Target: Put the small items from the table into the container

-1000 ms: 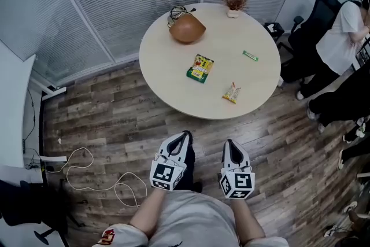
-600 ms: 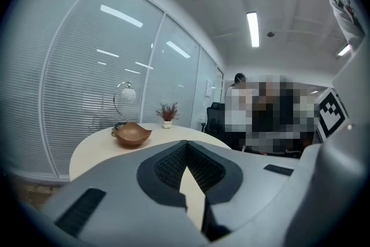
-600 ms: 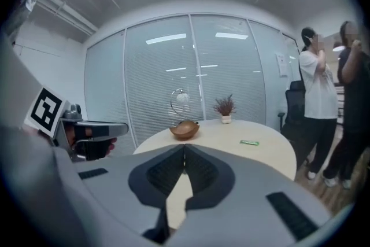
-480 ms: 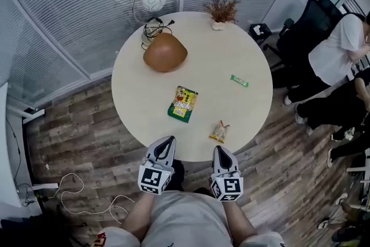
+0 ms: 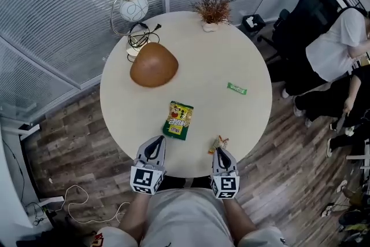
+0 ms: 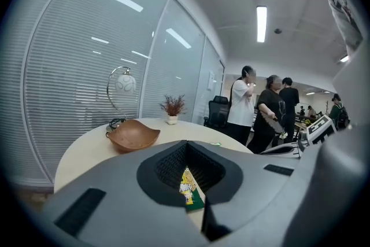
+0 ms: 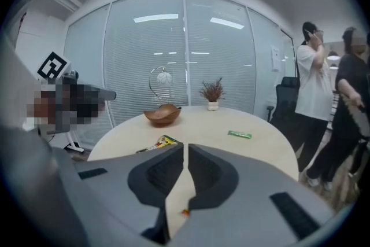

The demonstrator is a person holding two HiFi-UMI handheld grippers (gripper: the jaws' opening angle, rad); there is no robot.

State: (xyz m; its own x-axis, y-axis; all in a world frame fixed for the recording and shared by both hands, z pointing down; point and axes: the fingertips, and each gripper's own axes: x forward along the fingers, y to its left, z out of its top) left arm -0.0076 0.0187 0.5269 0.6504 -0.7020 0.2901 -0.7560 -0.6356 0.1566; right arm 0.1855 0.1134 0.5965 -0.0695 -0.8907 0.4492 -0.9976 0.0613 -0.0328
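I'm holding my left gripper (image 5: 155,142) and right gripper (image 5: 221,151) at the near edge of the bench (image 5: 231,43), jaws closed and empty, so I'm planning to open the right wide over the small snack bag (image 5: 218,143) just ahead, bowl (image 5: 153,65) sitting far-left.

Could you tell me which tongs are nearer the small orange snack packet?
Right. The right tongs sit just short of the small orange snack packet; the left tongs are well off to its left.
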